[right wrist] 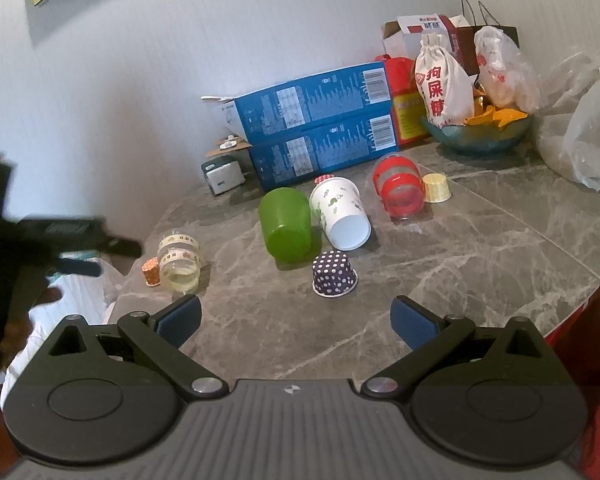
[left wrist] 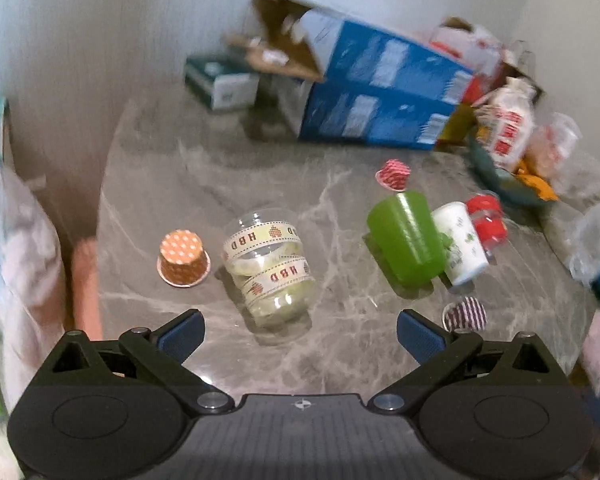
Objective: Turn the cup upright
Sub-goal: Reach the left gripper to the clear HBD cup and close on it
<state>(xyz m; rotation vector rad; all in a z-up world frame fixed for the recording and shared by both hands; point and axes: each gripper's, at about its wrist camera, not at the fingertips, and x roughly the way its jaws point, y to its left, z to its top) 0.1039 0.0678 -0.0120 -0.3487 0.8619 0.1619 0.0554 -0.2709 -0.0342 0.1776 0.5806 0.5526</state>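
Note:
Several cups lie on the grey marble table [right wrist: 480, 240]. A clear cup with HBD ribbon [left wrist: 270, 266] lies on its side just ahead of my open, empty left gripper [left wrist: 300, 334]; it also shows in the right wrist view [right wrist: 179, 261]. A green cup [right wrist: 286, 224] and a white printed cup [right wrist: 340, 213] lie on their sides. A purple dotted paper cup [right wrist: 334, 274] stands upside down just ahead of my open, empty right gripper [right wrist: 296, 320]. An orange dotted cup [left wrist: 183, 258] stands upside down.
A red-banded clear cup [right wrist: 398, 190] lies beside a small yellow cup [right wrist: 436, 187]. Two stacked blue boxes [right wrist: 316, 140], a bowl of snacks [right wrist: 478, 130] and plastic bags [right wrist: 584, 140] line the back. The left table edge drops off near the orange cup.

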